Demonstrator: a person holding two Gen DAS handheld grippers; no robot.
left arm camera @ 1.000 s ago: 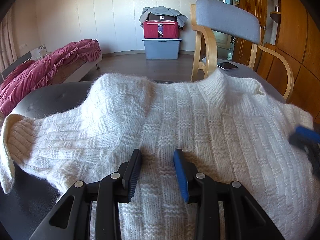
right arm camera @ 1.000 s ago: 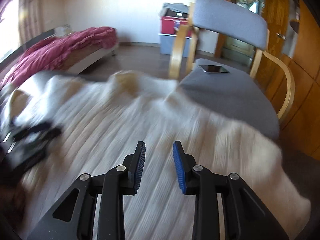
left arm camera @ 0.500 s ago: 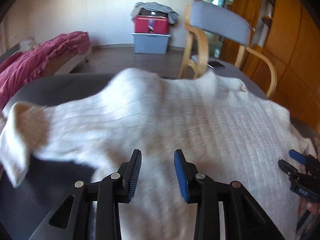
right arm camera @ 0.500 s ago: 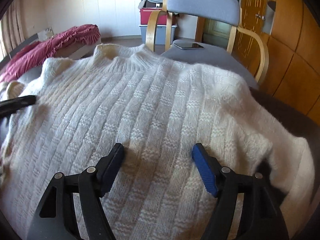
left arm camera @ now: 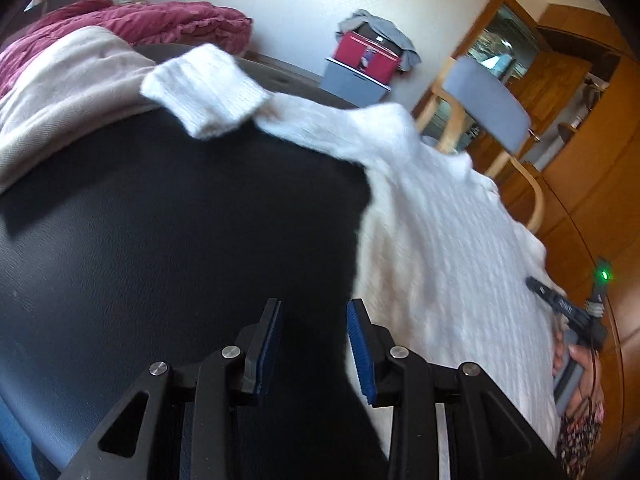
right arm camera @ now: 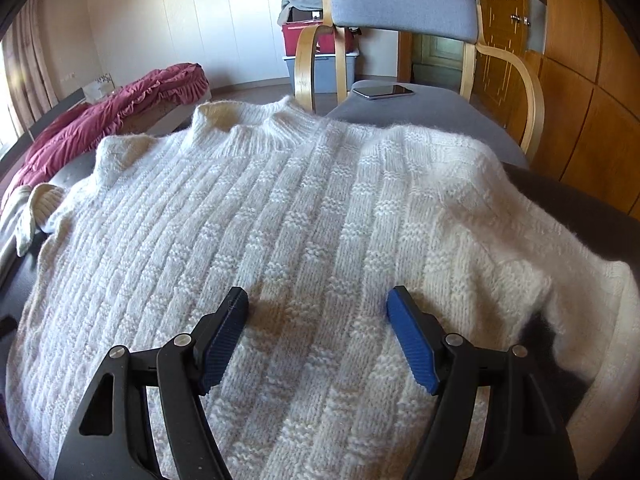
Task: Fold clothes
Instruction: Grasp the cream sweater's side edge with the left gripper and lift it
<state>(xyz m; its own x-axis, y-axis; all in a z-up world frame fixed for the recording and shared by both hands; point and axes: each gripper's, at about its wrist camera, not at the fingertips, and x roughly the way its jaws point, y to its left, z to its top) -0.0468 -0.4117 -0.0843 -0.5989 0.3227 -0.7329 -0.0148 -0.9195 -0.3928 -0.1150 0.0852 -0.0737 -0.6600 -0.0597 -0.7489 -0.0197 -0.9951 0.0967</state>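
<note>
sweater (right arm camera: 304, 216): was chunky cream knit, fuzzy
table (left arm camera: 168, 240): looked dark, smooth, matt
chair (right arm camera: 404, 4): grey cloth, glossy bentwood

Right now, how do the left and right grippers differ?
The right gripper stands wide open over the white knit sweater, its jaws having just been opening; the left gripper has a narrower gap. The left hangs over the bare black surface beside the sweater, the right over its body. Both hold nothing and have blue pads.
</note>
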